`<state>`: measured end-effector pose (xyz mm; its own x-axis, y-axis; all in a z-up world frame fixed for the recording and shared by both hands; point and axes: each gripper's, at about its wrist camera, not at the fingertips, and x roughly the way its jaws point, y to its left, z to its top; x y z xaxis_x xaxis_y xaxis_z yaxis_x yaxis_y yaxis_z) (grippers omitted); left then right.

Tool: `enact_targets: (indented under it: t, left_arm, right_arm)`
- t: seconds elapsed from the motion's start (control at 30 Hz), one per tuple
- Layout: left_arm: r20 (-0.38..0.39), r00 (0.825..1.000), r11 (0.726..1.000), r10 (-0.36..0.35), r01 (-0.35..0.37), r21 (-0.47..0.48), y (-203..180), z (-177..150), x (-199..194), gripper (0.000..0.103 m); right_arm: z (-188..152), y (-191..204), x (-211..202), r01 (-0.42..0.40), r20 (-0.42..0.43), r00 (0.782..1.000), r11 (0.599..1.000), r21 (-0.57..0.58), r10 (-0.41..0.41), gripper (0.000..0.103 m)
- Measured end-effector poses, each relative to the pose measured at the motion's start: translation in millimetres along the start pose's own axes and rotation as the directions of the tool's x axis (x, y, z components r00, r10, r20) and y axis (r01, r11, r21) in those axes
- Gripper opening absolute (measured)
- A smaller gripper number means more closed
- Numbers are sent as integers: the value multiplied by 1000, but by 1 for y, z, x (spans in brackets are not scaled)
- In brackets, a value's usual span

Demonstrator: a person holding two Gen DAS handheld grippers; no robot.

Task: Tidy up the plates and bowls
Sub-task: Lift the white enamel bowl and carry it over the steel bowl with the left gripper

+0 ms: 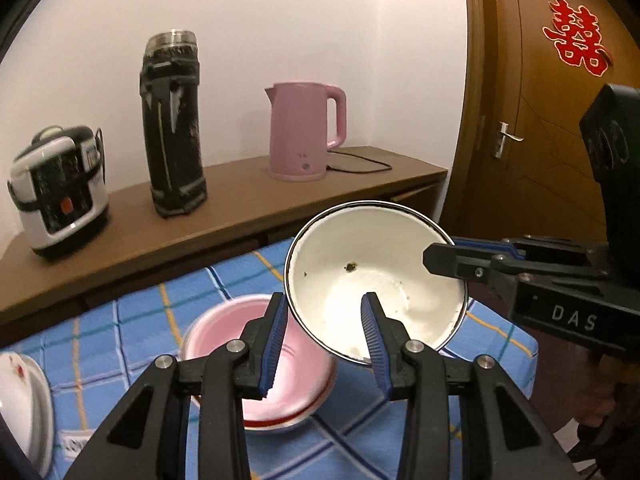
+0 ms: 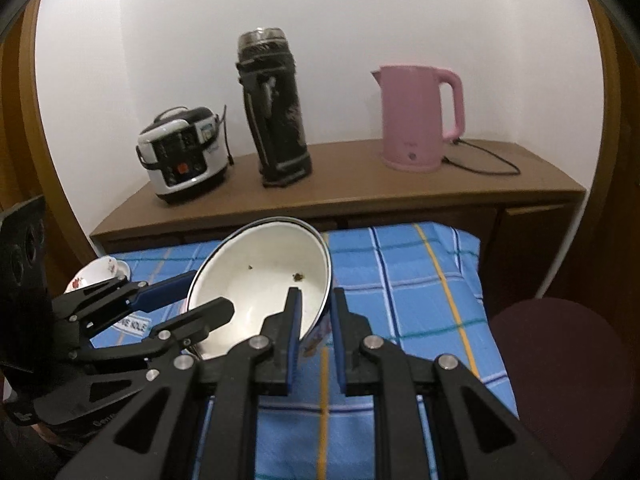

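Note:
A white enamel bowl point(image 1: 372, 276) with a dark rim hangs tilted above the blue checked tablecloth point(image 1: 132, 320). My right gripper point(image 2: 314, 308) is shut on its rim; it also shows in the left wrist view point(image 1: 444, 260) at the bowl's right side. My left gripper point(image 1: 324, 312) is open, its fingers straddling the bowl's near-left rim without pinching it. In the right wrist view the bowl point(image 2: 264, 280) is tilted, with the left gripper point(image 2: 192, 300) at its left. A pink bowl point(image 1: 260, 360) sits on the cloth below. A floral plate point(image 1: 20, 400) lies at left.
A wooden sideboard point(image 1: 240, 200) behind the table carries a rice cooker point(image 1: 60, 192), a black flask point(image 1: 174, 128) and a pink kettle point(image 1: 304, 132) with cord. A wooden door point(image 1: 540, 120) is at right. A dark red stool point(image 2: 560, 380) stands beside the table.

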<state>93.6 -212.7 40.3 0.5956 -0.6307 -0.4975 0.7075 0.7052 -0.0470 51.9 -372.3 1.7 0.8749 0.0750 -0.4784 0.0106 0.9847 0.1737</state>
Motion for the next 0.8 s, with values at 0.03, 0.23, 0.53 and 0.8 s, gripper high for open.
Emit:
enact_targets:
  t: [0.03, 0.23, 0.53, 0.8]
  left_arm:
    - [1, 1000, 1000, 5, -5, 7, 4, 1, 0, 41]
    - [16, 1000, 1000, 7, -6, -13, 32, -3, 3, 41]
    - [16, 998, 989, -56, 57, -135, 70, -6, 13, 41]
    - [12, 998, 984, -55, 56, -168, 82, -12, 13, 41]
  right_arm:
    - [2, 4, 2, 0, 0, 1000, 1000, -3, 0, 15]
    - [7, 20, 20, -6, -21, 1000, 1000, -14, 6, 15]
    - [7, 32, 44, -29, -70, 997, 1000, -9, 29, 16]
    - [3, 40, 56, -36, -101, 994, 999, 6, 37, 16]
